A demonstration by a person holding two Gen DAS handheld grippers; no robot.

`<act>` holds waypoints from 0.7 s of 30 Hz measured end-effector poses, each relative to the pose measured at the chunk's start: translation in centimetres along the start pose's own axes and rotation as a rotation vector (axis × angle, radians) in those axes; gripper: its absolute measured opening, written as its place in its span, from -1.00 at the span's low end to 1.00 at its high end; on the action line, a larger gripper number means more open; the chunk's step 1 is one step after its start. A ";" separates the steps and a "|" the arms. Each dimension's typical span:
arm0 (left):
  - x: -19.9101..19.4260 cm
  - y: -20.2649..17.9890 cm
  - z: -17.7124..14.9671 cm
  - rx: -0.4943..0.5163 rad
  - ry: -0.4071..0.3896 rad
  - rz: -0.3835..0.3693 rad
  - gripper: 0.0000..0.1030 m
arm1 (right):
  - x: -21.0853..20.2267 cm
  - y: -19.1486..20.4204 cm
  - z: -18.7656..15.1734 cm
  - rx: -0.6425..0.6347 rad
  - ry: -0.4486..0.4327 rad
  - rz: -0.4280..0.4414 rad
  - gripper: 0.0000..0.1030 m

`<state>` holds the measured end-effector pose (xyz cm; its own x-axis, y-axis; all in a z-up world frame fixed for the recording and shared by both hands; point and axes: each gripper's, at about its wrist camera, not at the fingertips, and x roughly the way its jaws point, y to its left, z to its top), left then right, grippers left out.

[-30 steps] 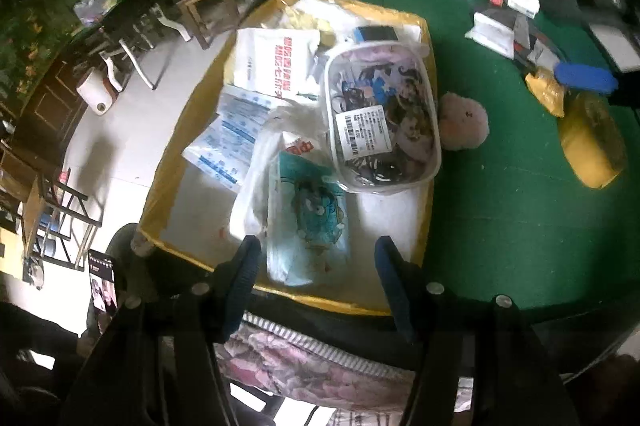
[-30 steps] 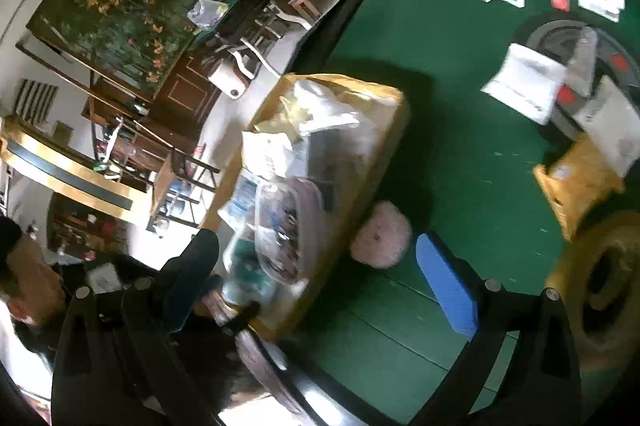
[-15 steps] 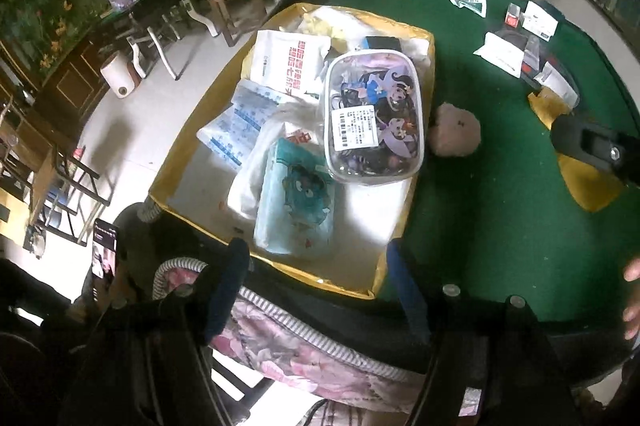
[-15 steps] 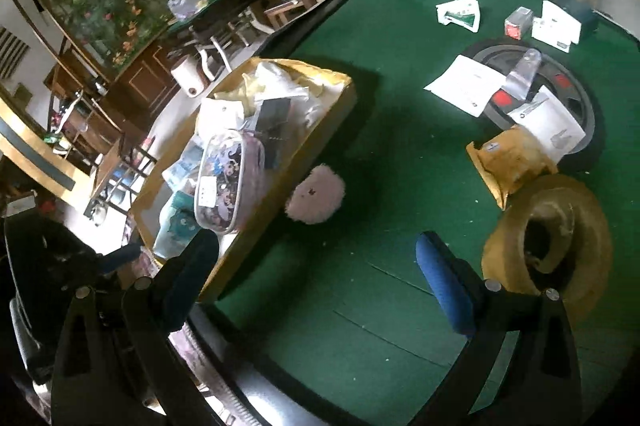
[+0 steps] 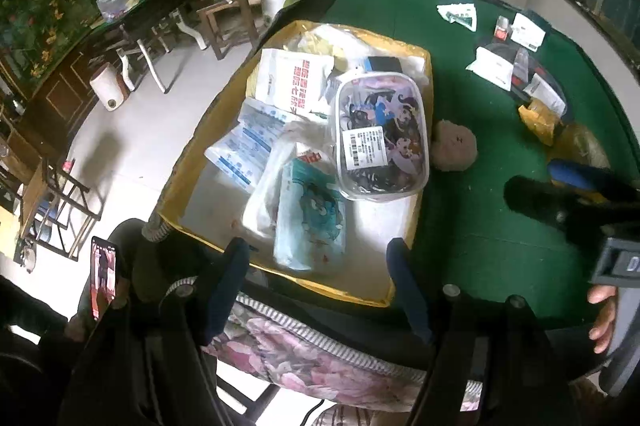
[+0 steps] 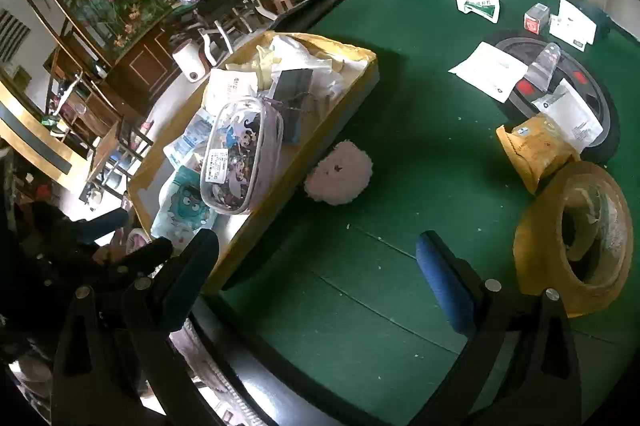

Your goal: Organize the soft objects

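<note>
1. Both claws are empty right now. The left gripper (image 5: 316, 266) hangs over the near edge of the yellow tray (image 5: 424, 193) with its fingers spread wide, and the right gripper (image 6: 316, 266) is spread just as wide above bare green felt.

2. The tray is already stuffed: a clear pouch (image 5: 380, 137) with cartoon prints sits on top, a teal monster packet (image 5: 312, 214) lies near the front, and white packets (image 5: 292, 81) are piled toward the back.

3. The one soft thing not put away is the fluffy pink pompom (image 6: 340, 177). It's on the green table (image 6: 420, 145) just beside the tray's right wall, touching it or nearly so; hard to say which.

4. My guess is the pompom goes into the tray next, and the right gripper is the better pick since it's already on that side.

5. Tips: come down from above with one finger on each side of the fluff, and keep the tray-side finger off the wall. Squeeze gently, since it'll squash a lot before it feels held.

6. Drop it in the bare white patch at the tray's front right corner, not on the slippery pouch.
</note>
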<state>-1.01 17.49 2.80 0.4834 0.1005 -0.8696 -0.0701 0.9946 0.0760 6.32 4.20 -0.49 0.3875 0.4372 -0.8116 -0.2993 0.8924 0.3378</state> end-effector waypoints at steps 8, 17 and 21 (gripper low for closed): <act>-0.8 0.9 0.2 0.031 -0.049 -0.066 0.39 | 0.2 2.1 -0.4 -0.045 -0.020 -0.002 0.95; -0.9 1.9 0.4 0.021 -0.096 -0.040 0.39 | 0.4 3.6 -0.7 -0.070 -0.041 -0.013 0.95; -0.5 2.3 0.4 0.012 -0.091 -0.045 0.39 | 0.6 3.7 -0.6 -0.064 -0.044 -0.014 0.95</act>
<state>-1.07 19.71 3.62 0.5632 0.0565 -0.8244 -0.0359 0.9984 0.0439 4.88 7.68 0.01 0.4295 0.4305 -0.7939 -0.3480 0.8901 0.2944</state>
